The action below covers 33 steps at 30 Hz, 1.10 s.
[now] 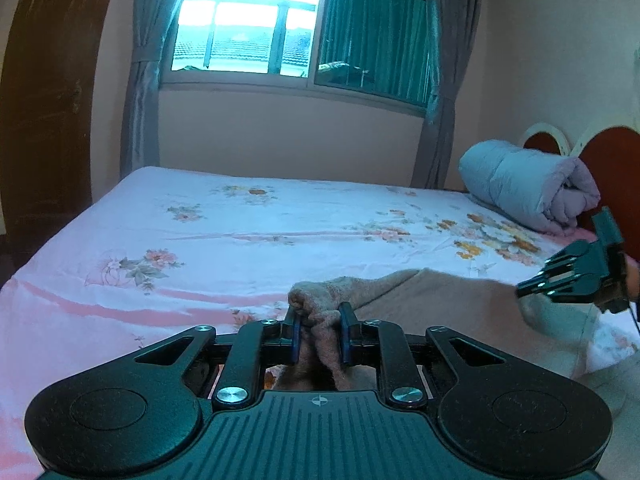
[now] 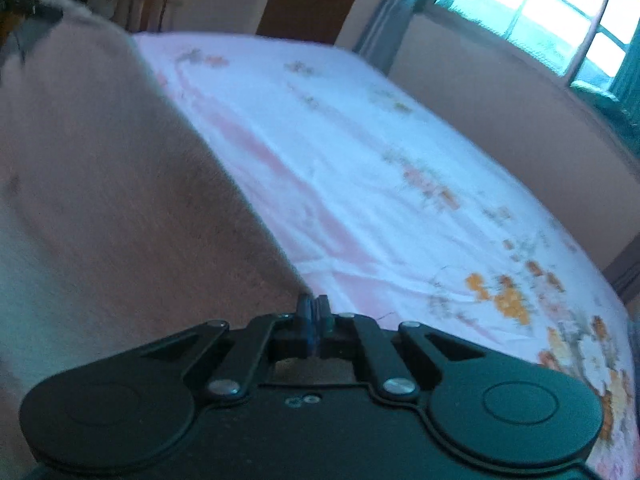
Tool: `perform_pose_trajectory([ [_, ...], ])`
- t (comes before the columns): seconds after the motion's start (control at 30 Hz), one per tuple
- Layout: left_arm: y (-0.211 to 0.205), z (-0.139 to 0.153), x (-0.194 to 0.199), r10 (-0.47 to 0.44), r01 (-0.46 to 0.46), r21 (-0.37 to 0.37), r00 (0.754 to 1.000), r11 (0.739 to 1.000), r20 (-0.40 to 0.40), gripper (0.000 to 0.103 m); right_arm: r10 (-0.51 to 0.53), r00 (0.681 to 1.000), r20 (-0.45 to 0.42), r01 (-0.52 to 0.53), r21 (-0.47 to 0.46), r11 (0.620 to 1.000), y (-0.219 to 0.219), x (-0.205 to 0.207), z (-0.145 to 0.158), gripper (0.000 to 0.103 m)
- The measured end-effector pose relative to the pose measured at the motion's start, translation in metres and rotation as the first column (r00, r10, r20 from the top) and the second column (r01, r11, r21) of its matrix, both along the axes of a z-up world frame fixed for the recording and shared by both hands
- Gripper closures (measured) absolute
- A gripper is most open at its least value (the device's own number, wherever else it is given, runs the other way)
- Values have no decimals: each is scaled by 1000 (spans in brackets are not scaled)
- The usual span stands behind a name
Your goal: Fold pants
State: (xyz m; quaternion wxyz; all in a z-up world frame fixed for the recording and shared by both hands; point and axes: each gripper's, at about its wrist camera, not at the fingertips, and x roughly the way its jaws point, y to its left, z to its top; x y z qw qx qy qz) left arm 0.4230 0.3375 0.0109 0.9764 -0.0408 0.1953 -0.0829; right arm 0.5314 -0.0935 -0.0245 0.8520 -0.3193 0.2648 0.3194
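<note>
Left wrist view: left claw (image 1: 320,326) is nearly closed, pinching a bunched wad of the pants (image 1: 432,300), a fuzzy brown-pink fabric. The wad sits between both blue pads (image 1: 295,330) and a tail hangs down behind them. The rest of the garment runs right from the claw, lying low across the near edge of the bed (image 1: 240,216) with its floral sheet. The right claw (image 1: 524,290) shows at the far right with its tips at the fabric's other end; whether cloth is pinched there can't be told from this side. A rolled quilt (image 1: 528,184) sits at the headboard, well clear of the work. Right wrist view: blurred. Right claw (image 2: 314,310) has its fingers fully together, right at the edge of the pants (image 2: 100,180), which fill the left half of the frame as a broad raised sheet. Can't tell whether a thin edge of cloth is caught between the tips or they closed on nothing. Step, as I read it: both ends being picked up to stretch the pants out for a fold, with the fold itself not yet made. Next move needs a confirmed right-side grip first, re-pinching if empty. Then lift both ends evenly, keep the cloth taut and lay it over without dropping the wad.
</note>
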Motion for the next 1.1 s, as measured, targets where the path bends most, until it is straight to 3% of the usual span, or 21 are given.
perform_pose_trajectory([
  [0.13,2,6,-14,-15,15,-20,1000,1000,15,85,10,997,72,-9,-14,1000,-13,-50,39,103],
  [0.3,3,14,-55,-68,70,-70,997,995,35,85,28,989,147,-19,-62,998,-31,-141,81,103],
  [0.43,-1,13,-91,-113,113,-50,994,992,7,86,21,988,151,-5,-100,995,-36,-207,88,103],
  [0.53,-7,5,-122,-157,157,-18,987,987,-16,86,19,987,157,3,-141,990,-37,-257,72,103],
  [0.67,-17,-23,-161,-198,197,-19,977,980,-84,86,-12,991,133,38,-199,979,-37,-305,21,103],
  [0.77,-24,-52,-185,-169,165,-36,977,986,-132,85,-47,995,82,65,-233,970,-33,-320,-27,103],
  [0.83,-25,-64,-198,-112,105,-57,985,993,-132,83,-62,993,97,87,-271,959,-26,-323,-51,102],
  [0.87,-25,-67,-201,-93,85,-70,986,994,-135,81,-74,990,122,106,-280,954,-24,-322,-59,93],
  [0.9,-26,-69,-206,-64,54,-74,988,996,-139,76,-93,983,158,135,-281,950,-21,-321,-61,89],
  [0.93,-28,-69,-209,-26,15,-70,988,997,-150,54,-108,978,177,154,-272,950,-20,-319,-57,78],
  [0.97,-30,-69,-213,21,-30,-55,986,998,-165,26,-112,976,189,157,-242,957,-20,-320,-51,66],
  [1.03,-31,-66,-223,85,-90,-23,984,996,-157,14,-124,969,216,165,-183,969,-22,-325,-33,53],
  [1.1,-29,-64,-233,106,-120,-69,978,990,-177,14,-146,963,227,179,-130,975,-25,-328,-19,52],
])
